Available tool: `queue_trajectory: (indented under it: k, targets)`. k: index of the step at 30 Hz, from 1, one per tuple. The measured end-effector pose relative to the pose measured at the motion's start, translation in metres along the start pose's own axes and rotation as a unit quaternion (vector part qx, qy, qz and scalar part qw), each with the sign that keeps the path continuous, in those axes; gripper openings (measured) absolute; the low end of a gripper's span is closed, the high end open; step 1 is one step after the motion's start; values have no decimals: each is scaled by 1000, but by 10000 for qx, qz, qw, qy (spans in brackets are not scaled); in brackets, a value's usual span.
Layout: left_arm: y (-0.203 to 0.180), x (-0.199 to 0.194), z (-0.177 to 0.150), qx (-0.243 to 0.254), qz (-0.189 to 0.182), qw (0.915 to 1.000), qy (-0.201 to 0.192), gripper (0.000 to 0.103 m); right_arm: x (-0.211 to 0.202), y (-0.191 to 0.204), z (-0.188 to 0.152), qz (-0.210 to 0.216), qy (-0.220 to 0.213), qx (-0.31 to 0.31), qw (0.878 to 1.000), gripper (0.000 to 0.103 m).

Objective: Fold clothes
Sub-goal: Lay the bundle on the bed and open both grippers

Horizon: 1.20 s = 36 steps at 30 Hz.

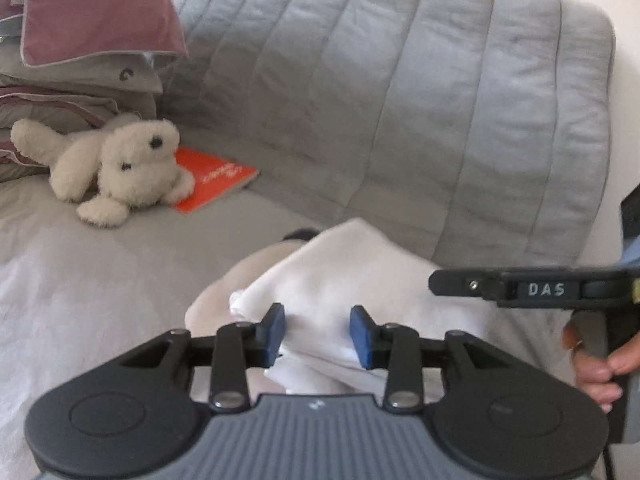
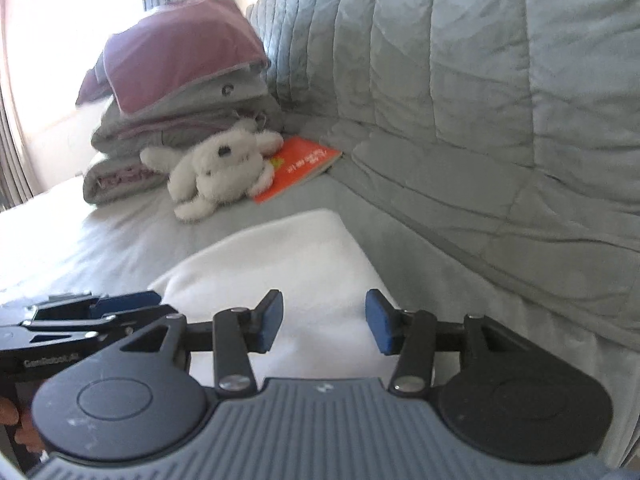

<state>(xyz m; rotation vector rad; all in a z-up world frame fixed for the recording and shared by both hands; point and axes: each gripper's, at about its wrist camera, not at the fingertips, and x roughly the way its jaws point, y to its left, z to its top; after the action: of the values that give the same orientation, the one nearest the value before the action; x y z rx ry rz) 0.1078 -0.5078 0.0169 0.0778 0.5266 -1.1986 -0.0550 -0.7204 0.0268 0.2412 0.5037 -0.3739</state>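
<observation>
left tool (image 1: pixel 318 334): held open over white cloth (image 1: pixel 340 276) | right tool (image 2: pixel 325 322): held open, nothing gripped | bed (image 1: pixel 100 272)

Stuffed toy (image 2: pixel 222 166) lies between pillow stack (image 2: pixel 180 92) and book (image 2: pixel 302 168), behind folded cloth (image 2: pixel 280 264).

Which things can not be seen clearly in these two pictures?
- White garment: near part hidden behind the left gripper, left wrist view; its type is unclear.
- Orange book: title blurred, one corner under the plush toy, right wrist view.
- Folded pile: cut by the left edge, left wrist view.
</observation>
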Motion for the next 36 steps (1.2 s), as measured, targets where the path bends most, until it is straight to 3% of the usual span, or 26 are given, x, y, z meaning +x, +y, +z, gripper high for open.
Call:
queue_trajectory:
  k: [4,6,13,20,32,36]
  targets:
    - [-3,-10,12,-139,64,9998,138,42,-2,4,8,-31,31,32,10000,52]
    - [-5,-19,14,-180,127,9994,257,55,-9,3,15,42,17,191,9998,51]
    - [-18,-52,14,-378,431,9951,807,56,-42,9,10,2,176,395,9991,55]
    - [-43,-88,12,-410,768,9878,1289,64,-73,34,-3,-163,536,439,9975,59]
    - [-75,-127,4,-348,1257,9748,1812,87,-122,69,-18,-592,860,635,9925,78]
    - [-77,-135,2,-425,1336,9722,1878,97,-127,79,-24,-711,984,605,9908,89]
